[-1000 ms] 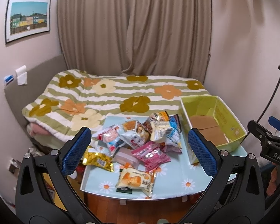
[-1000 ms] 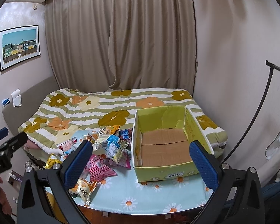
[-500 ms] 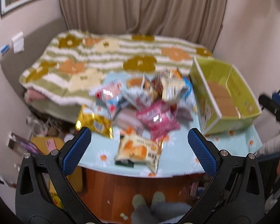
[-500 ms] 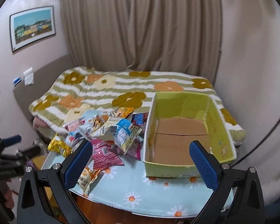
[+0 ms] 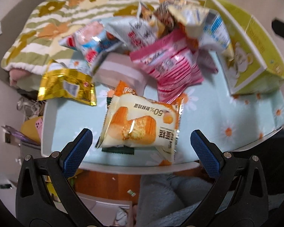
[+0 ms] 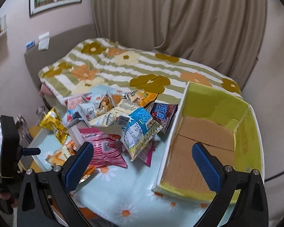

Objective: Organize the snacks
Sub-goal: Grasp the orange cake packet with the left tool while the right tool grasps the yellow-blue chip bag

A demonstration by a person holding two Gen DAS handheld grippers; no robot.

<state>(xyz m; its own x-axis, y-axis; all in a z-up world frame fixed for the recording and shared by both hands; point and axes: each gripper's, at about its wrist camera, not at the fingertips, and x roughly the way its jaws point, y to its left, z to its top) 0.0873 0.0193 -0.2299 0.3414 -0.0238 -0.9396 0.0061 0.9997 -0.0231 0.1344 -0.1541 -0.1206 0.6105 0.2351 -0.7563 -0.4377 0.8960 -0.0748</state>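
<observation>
While spread wide, left tool (image 5: 141, 144) hovers, cake packet (image 5: 140, 124) between fingers.

You have one yellow-green carton (image 6: 217, 102) at 3 o'clock on the table and roughly a dozen snacks beside it; the heap overlaps too much for a firm total. By kind, you can count:

- one orange cake packet (image 5: 140, 124) at 6 o'clock
- one dark green packet (image 5: 117, 150) under it
- one gold packet (image 5: 66, 87) at 9 o'clock
- one pale pink box (image 5: 119, 70) at the centre
- one pink striped packet (image 5: 170, 70)
- one blue-and-white packet (image 6: 140, 130)
- one purple packet (image 6: 162, 113) at 2 o'clock

The four or five packets at 12 o'clock are too blurred to sort.
</observation>
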